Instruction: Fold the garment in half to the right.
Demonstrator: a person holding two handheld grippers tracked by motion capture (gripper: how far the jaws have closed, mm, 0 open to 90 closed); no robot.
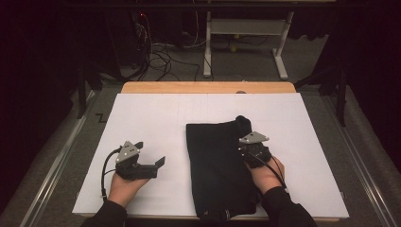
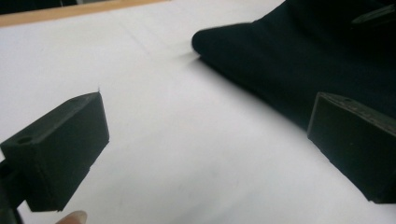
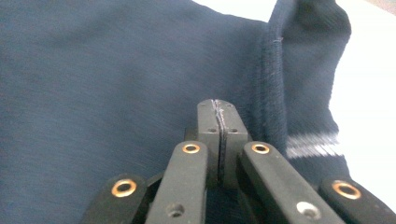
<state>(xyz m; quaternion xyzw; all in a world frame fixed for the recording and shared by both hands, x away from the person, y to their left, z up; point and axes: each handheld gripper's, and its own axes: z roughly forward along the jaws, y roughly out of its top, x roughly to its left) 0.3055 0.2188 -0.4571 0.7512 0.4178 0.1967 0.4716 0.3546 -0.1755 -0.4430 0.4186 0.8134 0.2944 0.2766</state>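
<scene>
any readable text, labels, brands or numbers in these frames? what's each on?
None readable.
Dark garment: no print or tag; the pale stripes on its ribbed cuff are a pattern, not letters.
White sheet: blank.
Left gripper and right gripper: no markings.
Black mark on the floor: a shape, not legible text.
</scene>
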